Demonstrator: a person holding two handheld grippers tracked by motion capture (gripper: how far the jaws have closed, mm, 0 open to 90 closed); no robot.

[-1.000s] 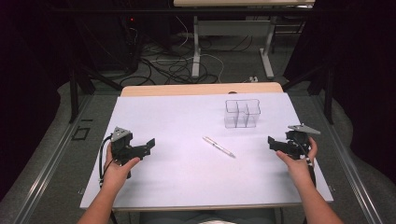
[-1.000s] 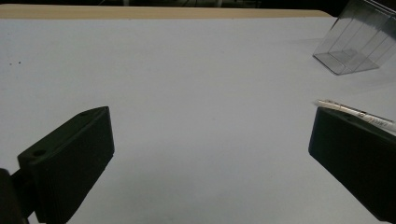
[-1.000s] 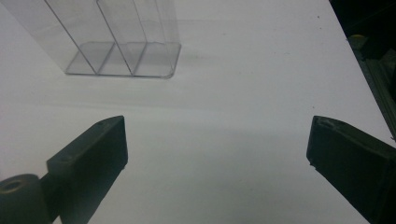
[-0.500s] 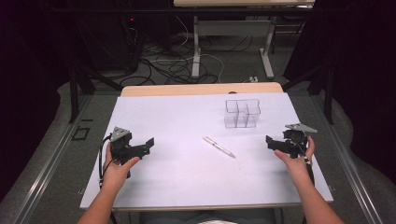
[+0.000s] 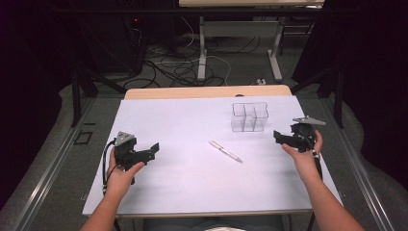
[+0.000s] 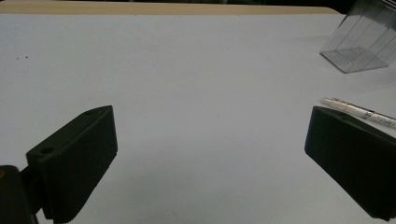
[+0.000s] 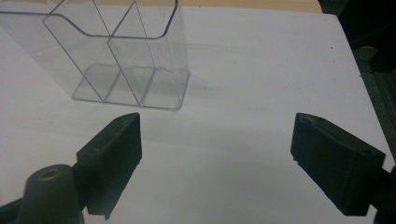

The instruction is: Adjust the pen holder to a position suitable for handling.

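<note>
A white pen [image 5: 225,150] lies flat near the middle of the white-covered table [image 5: 183,120]. A clear plastic organizer [image 5: 249,117] with several compartments stands upright behind it, right of centre. My left gripper [image 5: 150,151] is held low over the table's left side, open and holding nothing. In its own view the left gripper [image 6: 209,112] has the pen [image 6: 359,111] just past its right jaw and the organizer [image 6: 364,42] farther off. My right gripper [image 5: 279,138] hovers to the right of the organizer. The right gripper [image 7: 215,119] is open and empty, with the organizer [image 7: 121,51] ahead on its left.
A wooden strip of tabletop [image 5: 207,91] shows beyond the white cover. Cables [image 5: 183,67] and desk legs [image 5: 202,48] are on the floor behind the table. Dark curtains flank both sides.
My right gripper has shifted slightly forward and toward the organizer. The left gripper, pen and organizer have stayed where they were.
</note>
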